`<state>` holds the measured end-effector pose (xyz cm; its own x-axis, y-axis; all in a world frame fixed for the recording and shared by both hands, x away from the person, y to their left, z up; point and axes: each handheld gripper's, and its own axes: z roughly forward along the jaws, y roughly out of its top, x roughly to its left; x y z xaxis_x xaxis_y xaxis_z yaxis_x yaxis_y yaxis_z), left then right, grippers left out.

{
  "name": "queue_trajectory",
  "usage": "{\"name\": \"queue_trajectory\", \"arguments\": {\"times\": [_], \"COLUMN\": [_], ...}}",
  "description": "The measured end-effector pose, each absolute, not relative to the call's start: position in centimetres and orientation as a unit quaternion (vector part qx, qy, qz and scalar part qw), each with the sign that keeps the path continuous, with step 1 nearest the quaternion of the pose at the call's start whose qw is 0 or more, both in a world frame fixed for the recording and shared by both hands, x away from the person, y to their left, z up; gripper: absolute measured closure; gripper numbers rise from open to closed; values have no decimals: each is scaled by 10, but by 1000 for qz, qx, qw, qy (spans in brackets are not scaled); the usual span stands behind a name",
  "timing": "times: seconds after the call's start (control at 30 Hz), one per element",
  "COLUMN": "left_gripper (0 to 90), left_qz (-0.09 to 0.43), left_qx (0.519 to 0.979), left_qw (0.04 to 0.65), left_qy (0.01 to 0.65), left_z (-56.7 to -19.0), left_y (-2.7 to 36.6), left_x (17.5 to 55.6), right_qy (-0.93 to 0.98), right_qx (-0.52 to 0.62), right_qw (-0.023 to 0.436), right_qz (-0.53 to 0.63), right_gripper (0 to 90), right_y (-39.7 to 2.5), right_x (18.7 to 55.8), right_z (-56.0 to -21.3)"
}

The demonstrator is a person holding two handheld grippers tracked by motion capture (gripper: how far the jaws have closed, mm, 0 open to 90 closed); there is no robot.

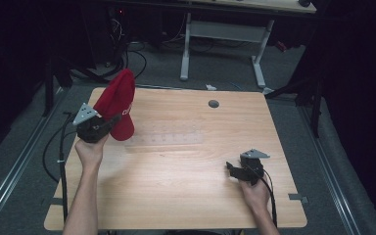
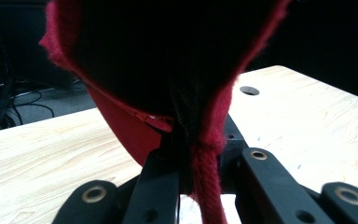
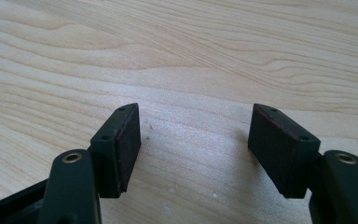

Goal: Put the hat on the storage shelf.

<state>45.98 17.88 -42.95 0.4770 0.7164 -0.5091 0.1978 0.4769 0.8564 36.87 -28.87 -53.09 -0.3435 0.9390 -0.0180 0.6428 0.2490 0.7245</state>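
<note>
"Red hat point(image 1: 119, 104)! Where is it?"

"Up in the air, over the far left part of the wooden table point(image 1: 186, 176). The left gripper point(image 1: 108, 122) holds it up."

"How does it hold it?"

"Its two black jaws are squeezed tight on the thick red edge of the hat point(image 2: 205, 154). The left gripper view looks right up into the dark inside of the hat."

"And the right gripper point(image 1: 231, 169)?"

"It sits low at the near right side of the table, well apart from the hat. Its jaws stand wide, and nothing is between them. The right gripper view has bare wood between its two pads point(image 3: 129, 140)."

"What else is on the table?"

"A small round hole point(image 1: 213, 104) at the far side."
</note>
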Motion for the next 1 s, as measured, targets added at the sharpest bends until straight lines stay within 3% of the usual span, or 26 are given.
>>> {"name": "queue_trajectory", "arguments": {"times": [0.27, 0.77, 1.0], "left_gripper": [821, 812, 681], "left_qz": [209, 207, 201], "left_qx": [512, 508, 513], "left_qw": [689, 675, 652], "left_qy": [468, 493, 521], "left_z": [-444, -461, -464], "left_y": [163, 168, 166], "left_x": [463, 452, 451], "right_qy": [756, 755, 756], "right_qx": [522, 524, 523], "right_qw": [233, 232, 233], "right_qz": [318, 318, 318], "right_gripper": [345, 344, 344], "right_y": [-289, -289, -289], "right_x": [369, 369, 369], "right_z": [-531, -531, -531]}}
